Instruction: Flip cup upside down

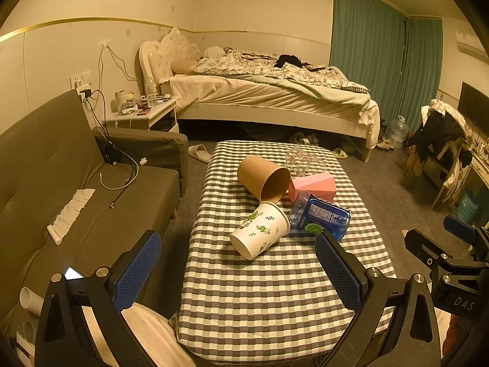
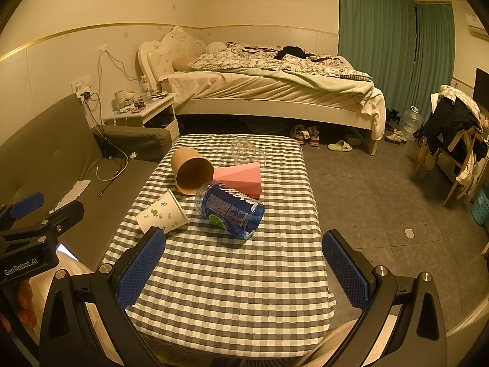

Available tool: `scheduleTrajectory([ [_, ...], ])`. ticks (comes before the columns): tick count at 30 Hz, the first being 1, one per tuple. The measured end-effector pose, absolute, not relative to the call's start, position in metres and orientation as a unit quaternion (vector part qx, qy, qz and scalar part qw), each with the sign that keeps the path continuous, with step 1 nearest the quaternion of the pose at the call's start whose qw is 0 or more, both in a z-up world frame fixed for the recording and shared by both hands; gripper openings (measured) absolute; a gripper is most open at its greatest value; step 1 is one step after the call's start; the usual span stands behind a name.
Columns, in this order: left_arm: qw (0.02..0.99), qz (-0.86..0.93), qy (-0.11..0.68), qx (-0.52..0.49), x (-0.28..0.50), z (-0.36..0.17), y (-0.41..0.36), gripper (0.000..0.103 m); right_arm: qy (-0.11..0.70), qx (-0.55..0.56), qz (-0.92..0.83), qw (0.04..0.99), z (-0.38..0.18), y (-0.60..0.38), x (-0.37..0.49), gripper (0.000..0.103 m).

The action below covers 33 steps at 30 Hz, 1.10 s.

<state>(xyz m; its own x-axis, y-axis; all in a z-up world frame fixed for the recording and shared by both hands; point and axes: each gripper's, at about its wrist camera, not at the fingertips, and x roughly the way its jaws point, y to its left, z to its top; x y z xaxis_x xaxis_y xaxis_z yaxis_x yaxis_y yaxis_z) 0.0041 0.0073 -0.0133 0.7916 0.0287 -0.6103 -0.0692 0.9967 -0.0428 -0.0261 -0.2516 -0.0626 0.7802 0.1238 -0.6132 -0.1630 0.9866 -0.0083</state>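
On the checkered tabletop (image 1: 269,299) a white paper cup (image 1: 259,234) with green leaf print lies on its side, its base toward 7 o'clock and its open rim toward 1 o'clock in the left wrist view. Just beyond it, at 12 o'clock, a brown paper cup (image 1: 263,178) also lies tipped over, mouth facing the camera. A blue-labelled plastic bottle (image 1: 321,215) lies at the white cup's 3 o'clock, just beside its rim, with a pink box (image 1: 311,186) behind it and a clear glass (image 1: 301,159) farther back. The left gripper (image 1: 238,270) hangs above the near tabletop, jaws spread wide and holding nothing, the white cup apart from it. The right gripper (image 2: 244,270) is likewise spread wide and unloaded, with the white cup at its 11 o'clock.
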Motion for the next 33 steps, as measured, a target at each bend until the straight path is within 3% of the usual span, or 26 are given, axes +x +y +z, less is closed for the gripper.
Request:
scheduleTrajectory([
  [33, 0.934, 0.050, 0.351, -0.041, 0.030, -0.041, 0.017, 0.103, 0.347, -0.091, 0.131, 0.924, -0.063, -0.234, 0.017, 0.103],
])
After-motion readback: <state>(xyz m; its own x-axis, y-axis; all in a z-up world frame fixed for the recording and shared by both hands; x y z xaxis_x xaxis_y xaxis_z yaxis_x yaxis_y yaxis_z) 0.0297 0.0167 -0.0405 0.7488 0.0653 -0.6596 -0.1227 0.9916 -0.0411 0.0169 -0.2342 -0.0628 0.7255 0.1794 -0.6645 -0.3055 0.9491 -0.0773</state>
